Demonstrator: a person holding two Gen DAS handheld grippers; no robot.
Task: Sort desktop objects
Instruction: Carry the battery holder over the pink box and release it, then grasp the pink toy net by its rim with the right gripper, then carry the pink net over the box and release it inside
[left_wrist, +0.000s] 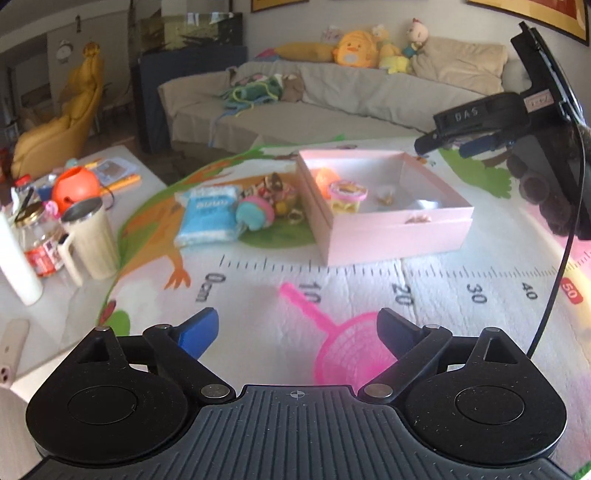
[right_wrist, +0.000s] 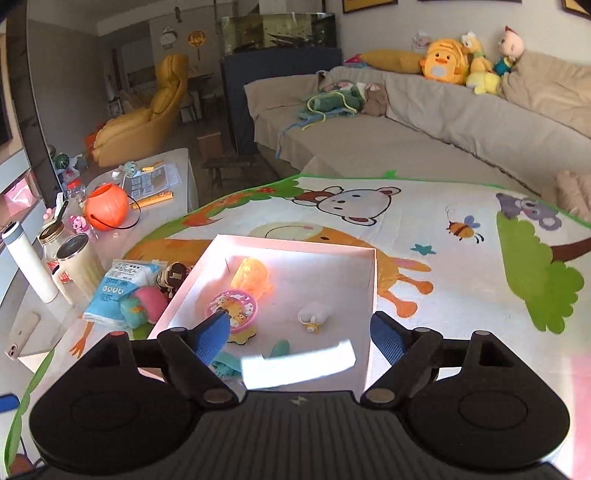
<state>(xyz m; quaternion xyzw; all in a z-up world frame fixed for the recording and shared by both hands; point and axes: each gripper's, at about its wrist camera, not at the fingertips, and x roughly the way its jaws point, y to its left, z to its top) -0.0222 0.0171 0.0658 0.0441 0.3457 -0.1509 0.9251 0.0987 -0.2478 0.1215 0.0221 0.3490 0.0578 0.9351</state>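
A pink open box stands on the cartoon play mat. It holds an orange translucent toy, a pink round toy, a small white-and-yellow piece and teal bits. Left of the box lie a blue packet, a pink-and-teal plush ball and several small trinkets. My left gripper is open and empty above the mat's ruler print. My right gripper is open over the box's near end. A blurred white flat thing shows just below it, clear of the pads.
On the table's left edge stand a cream mug, a glass jar, a white bottle and an orange pumpkin bucket. A phone lies nearer. A beige sofa runs behind the table.
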